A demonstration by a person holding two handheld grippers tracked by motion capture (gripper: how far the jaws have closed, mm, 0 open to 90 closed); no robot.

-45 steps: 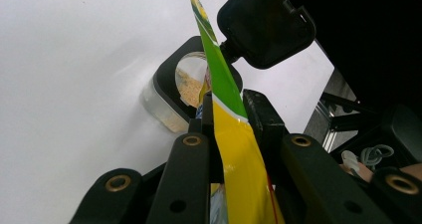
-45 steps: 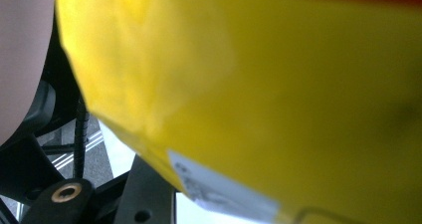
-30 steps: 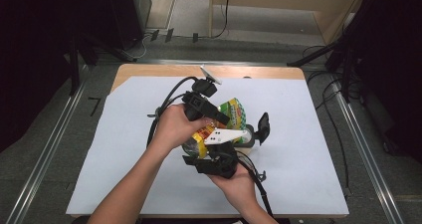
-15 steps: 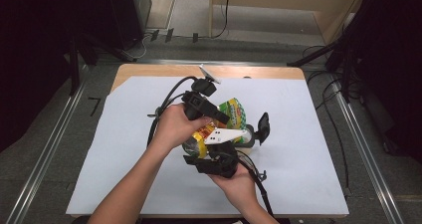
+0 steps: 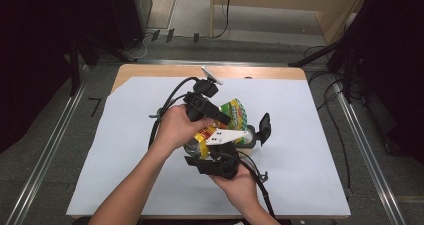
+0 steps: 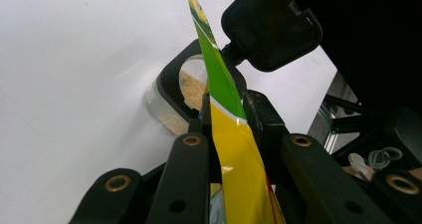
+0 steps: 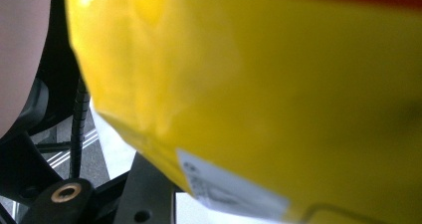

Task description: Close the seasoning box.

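Nearest, the right gripper [image 5: 220, 157] grasps the crinkly yellow-and-green foil snack bag [image 5: 235, 116] low down. The left gripper [image 6: 226, 109] pinches its thin top edge, tilted over the clear black-lidded plastic container [image 6: 174, 102] on the white table cover [image 5: 310, 150]. Light, slippery, crushable: best gripped along the seams.

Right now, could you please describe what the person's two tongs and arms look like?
Both tongs are black. The left tongs trail a thick black cable and have brass-coloured rivets on their jaw links. The right tongs carry a pale three-cornered plate with dark dots. Both forearms are bare, with no sleeves in view.
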